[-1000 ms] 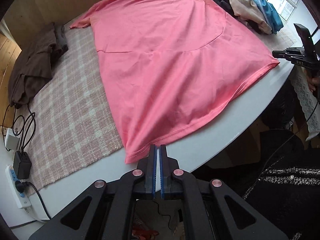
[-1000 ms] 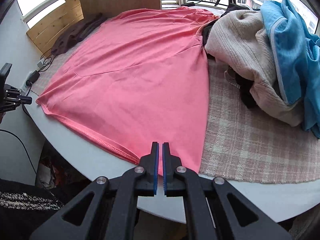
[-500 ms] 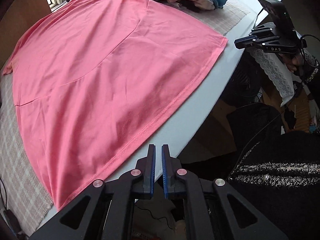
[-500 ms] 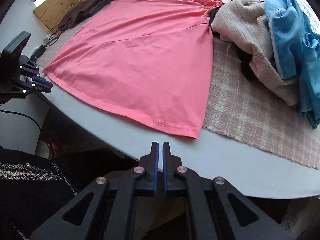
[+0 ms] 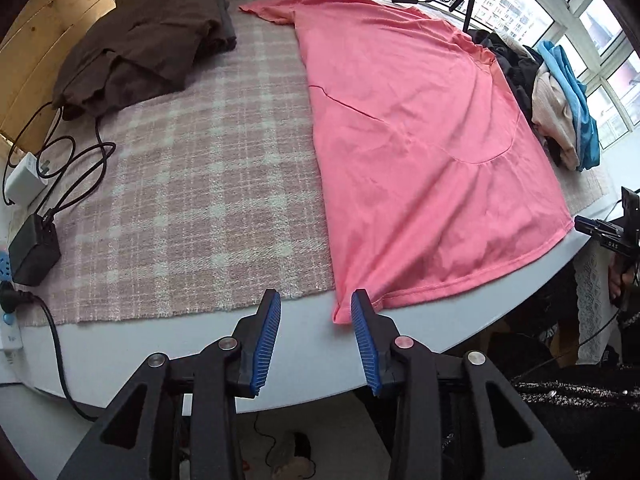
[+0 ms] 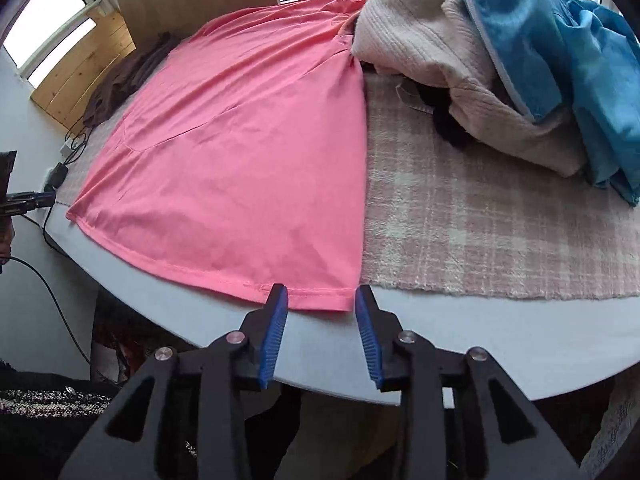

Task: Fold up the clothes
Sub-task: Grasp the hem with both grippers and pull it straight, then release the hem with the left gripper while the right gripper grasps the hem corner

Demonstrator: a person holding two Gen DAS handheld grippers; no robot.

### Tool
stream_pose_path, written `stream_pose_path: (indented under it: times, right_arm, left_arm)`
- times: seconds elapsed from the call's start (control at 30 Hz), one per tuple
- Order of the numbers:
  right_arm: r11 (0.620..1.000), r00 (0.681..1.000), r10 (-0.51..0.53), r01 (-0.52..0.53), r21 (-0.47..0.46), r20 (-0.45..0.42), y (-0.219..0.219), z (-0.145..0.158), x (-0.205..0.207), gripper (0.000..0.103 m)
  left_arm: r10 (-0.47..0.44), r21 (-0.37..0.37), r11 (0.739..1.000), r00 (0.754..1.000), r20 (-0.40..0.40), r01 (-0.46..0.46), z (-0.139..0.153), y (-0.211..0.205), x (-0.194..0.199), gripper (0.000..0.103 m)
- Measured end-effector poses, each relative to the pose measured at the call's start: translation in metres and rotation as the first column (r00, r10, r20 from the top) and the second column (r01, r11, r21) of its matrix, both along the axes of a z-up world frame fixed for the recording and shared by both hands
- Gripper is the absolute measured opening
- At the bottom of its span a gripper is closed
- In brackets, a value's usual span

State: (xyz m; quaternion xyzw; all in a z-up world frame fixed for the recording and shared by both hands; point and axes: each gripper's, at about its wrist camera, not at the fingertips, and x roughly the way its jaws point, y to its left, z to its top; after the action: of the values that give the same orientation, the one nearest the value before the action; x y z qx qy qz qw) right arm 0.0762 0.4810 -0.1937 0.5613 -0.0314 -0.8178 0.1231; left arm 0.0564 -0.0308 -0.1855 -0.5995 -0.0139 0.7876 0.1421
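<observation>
Here one pink shirt [image 5: 420, 152] lies flat on the desk [image 5: 304, 344], hem at the near edge. Both hand-held grippers, left [image 5: 316, 340] and right [image 6: 321, 334], gape wide, empty, each at a hem corner.

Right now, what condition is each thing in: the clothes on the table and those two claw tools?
Pink T-shirt: spread flat, unfolded, hem at table edge.
Brown garment: crumpled heap.
Cream sweater and blue fleece: piled together.
Left gripper: open, empty.
Right gripper: open, empty.
</observation>
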Motion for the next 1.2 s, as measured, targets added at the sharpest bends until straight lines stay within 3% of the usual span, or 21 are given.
stream_pose_path:
  times: [0.13,0.23,0.47,0.57,0.6,0.63,0.67,0.83,0.93,1.0,1.07,1.13,1.2]
  right_arm:
    - [0.997,0.997,-0.073,0.074,-0.020,0.032,0.022,-0.005,-0.004,0.038]
    - [0.998,0.998,-0.057,0.058,-0.039,0.036,0.019,-0.007,-0.005,0.043]
    - [0.999,1.000,-0.012,0.014,-0.050,0.028,0.004,-0.006,-0.010,0.043]
    - [0.999,0.999,0.036,-0.035,-0.035,0.025,-0.006,-0.007,-0.012,0.043]
    - [0.998,0.998,0.052,-0.051,-0.024,0.021,-0.010,-0.007,-0.011,0.036]
    - [0.998,0.998,0.066,-0.066,-0.013,0.017,-0.013,-0.007,-0.011,0.015]
    - [0.998,0.998,0.062,-0.062,-0.010,0.017,-0.011,-0.005,-0.011,0.003]
    - [0.999,0.999,0.041,-0.041,0.003,0.015,0.002,0.008,-0.010,0.004]
    - [0.998,0.998,0.040,-0.038,-0.045,0.040,0.008,0.012,-0.013,0.004]
    - [0.999,0.997,0.050,-0.049,-0.006,0.056,0.002,0.009,-0.015,0.005]
    - [0.999,0.996,0.052,-0.053,0.011,0.067,-0.001,0.007,-0.017,0.006]
    - [0.999,0.996,0.048,-0.049,0.009,0.076,-0.002,0.005,-0.018,0.015]
    - [0.999,0.995,0.044,-0.045,0.007,0.085,-0.002,0.004,-0.018,0.019]
  left_arm:
    - [0.026,0.032,0.999,0.999,0.021,-0.027,-0.018,0.010,-0.017,0.035]
    - [0.024,0.026,0.999,0.999,0.038,-0.025,-0.029,0.020,-0.032,0.035]
    - [0.000,-0.002,1.000,0.999,0.054,0.000,-0.042,0.036,-0.048,0.032]
    - [-0.025,-0.008,1.000,0.998,0.050,0.026,-0.043,0.044,-0.048,0.002]
    - [-0.030,-0.018,0.999,0.998,0.047,0.031,-0.043,0.046,-0.048,0.002]
    - [-0.029,-0.022,0.999,0.999,0.036,0.030,-0.040,0.047,-0.047,0.002]
    - [-0.028,-0.025,0.999,0.999,0.026,0.028,-0.037,0.048,-0.046,0.000]
    - [0.028,0.001,1.000,0.999,-0.024,-0.028,-0.012,0.036,-0.038,0.000]
    - [-0.007,-0.008,1.000,1.000,0.006,0.007,-0.015,0.032,-0.035,0.002]
    - [-0.004,-0.063,0.998,1.000,0.011,0.005,-0.017,0.029,-0.035,0.011]
    - [0.021,-0.019,1.000,0.999,0.034,-0.021,-0.020,0.020,-0.032,0.020]
    - [0.026,0.043,0.999,0.998,0.050,-0.028,-0.020,0.014,-0.023,0.024]
    - [-0.026,0.024,0.999,0.999,0.029,0.025,-0.022,0.018,-0.010,0.024]
